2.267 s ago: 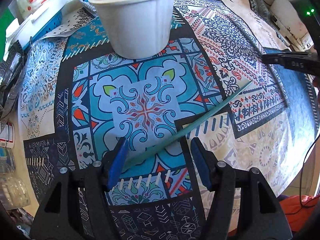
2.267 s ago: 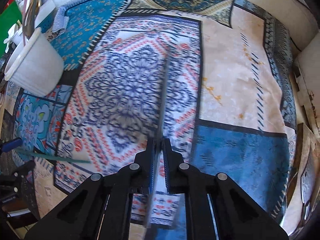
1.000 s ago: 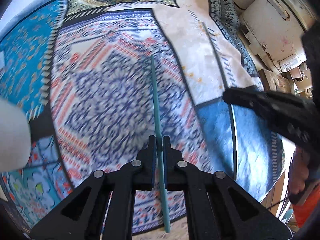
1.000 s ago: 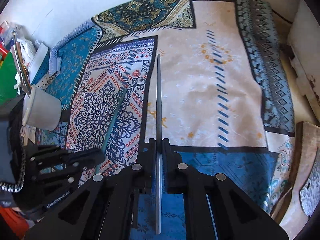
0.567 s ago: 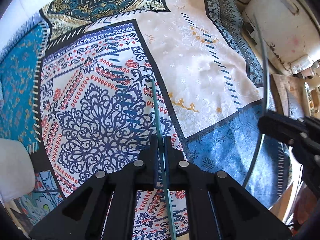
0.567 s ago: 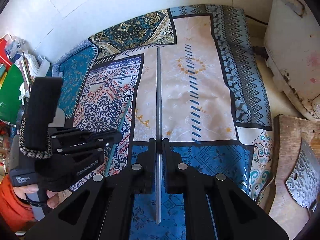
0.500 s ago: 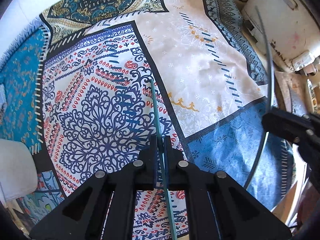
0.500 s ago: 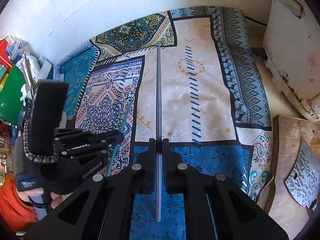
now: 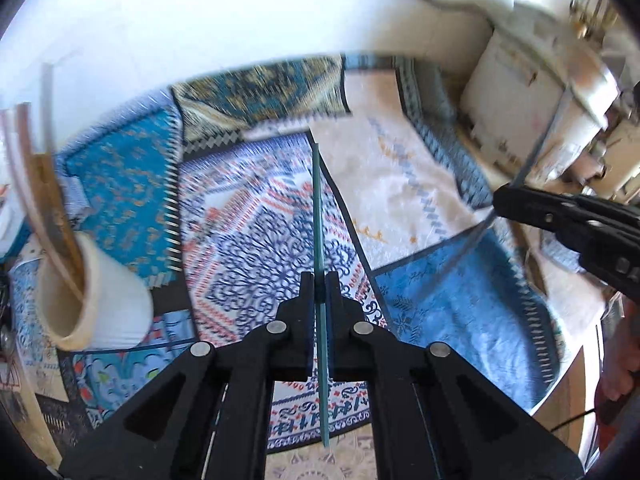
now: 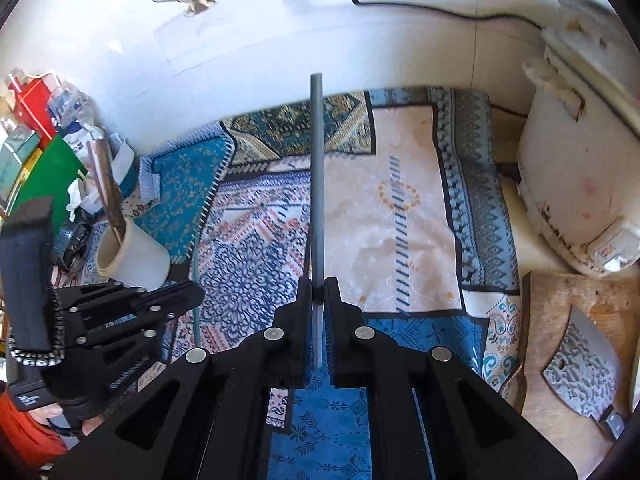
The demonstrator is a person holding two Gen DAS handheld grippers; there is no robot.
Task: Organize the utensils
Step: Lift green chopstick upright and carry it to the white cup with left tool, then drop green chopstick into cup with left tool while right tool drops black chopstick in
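Left gripper [image 9: 319, 280]: jaws closed on a thin green chopstick [image 9: 317, 208], which runs forward between the pads, clear of the patterned cloth [image 9: 248, 240] below. Right gripper [image 10: 318, 284]: jaws clamped on a grey chopstick [image 10: 317, 168], likewise off the cloth and pointing toward the white wall [image 10: 248, 64]. Further out, at left, a white cup [image 9: 104, 300] stands on the cloth holding more utensils. A cleaver [image 10: 580, 372] rests on a wooden board [image 10: 552, 300] at right.

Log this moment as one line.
left gripper: shut on green chopstick | right gripper: shut on grey chopstick | cup: waiting
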